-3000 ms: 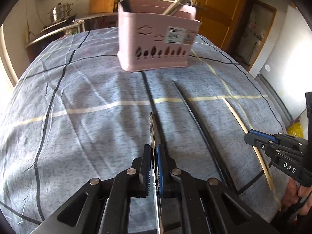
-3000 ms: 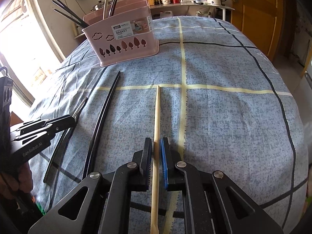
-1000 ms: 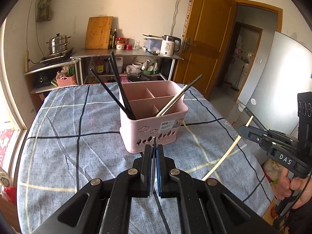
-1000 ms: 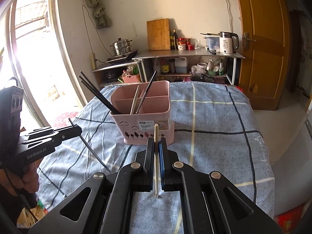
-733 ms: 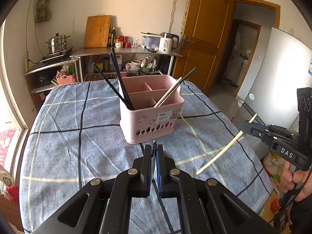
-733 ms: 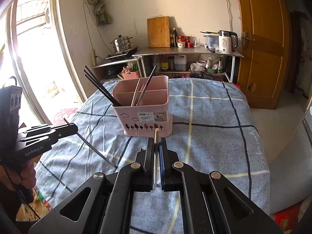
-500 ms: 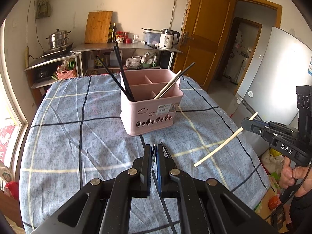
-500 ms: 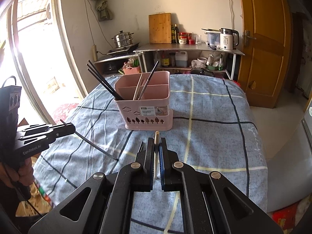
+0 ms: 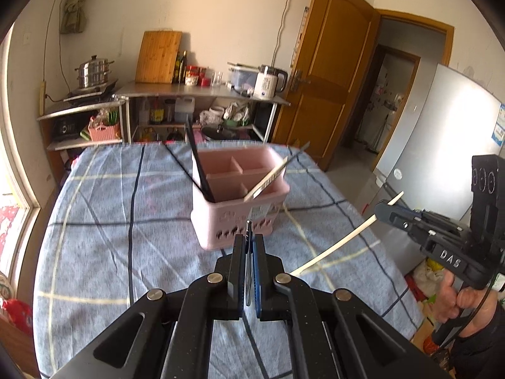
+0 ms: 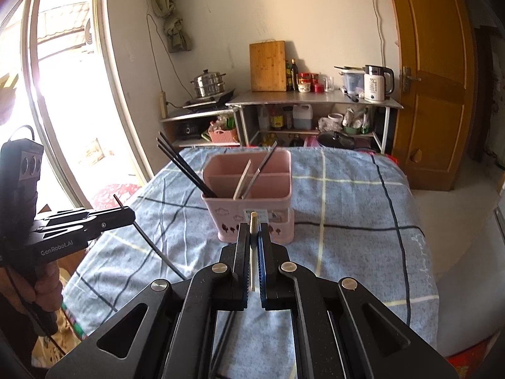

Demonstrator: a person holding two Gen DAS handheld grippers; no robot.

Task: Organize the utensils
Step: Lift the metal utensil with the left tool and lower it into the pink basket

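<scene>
A pink divided basket [image 9: 240,208] [image 10: 249,195] stands on the blue checked tablecloth [image 9: 94,221], with black chopsticks [image 9: 199,170] in one compartment and pale metal ones [image 10: 244,178] in another. My left gripper [image 9: 249,243] [image 10: 127,214] is shut on a thin dark chopstick [image 10: 151,243], held in the air in front of the basket. To its right, my right gripper [image 10: 253,237] [image 9: 383,210] is shut on a pale wooden chopstick [image 9: 334,249], whose tip [image 10: 252,218] points at the basket. One black chopstick [image 10: 224,341] lies on the cloth under the right gripper.
Behind the table a metal shelf [image 10: 315,98] carries a kettle, jars, a cutting board and a steamer pot. A wooden door [image 9: 331,72] and a grey fridge [image 9: 442,132] stand on the right, a bright window [image 10: 63,94] on the left. A hand [image 9: 457,300] grips the right handle.
Both grippers lifted their chopsticks off the tablecloth and carry them in the air before the basket. Over the last half second both have risen a little.
</scene>
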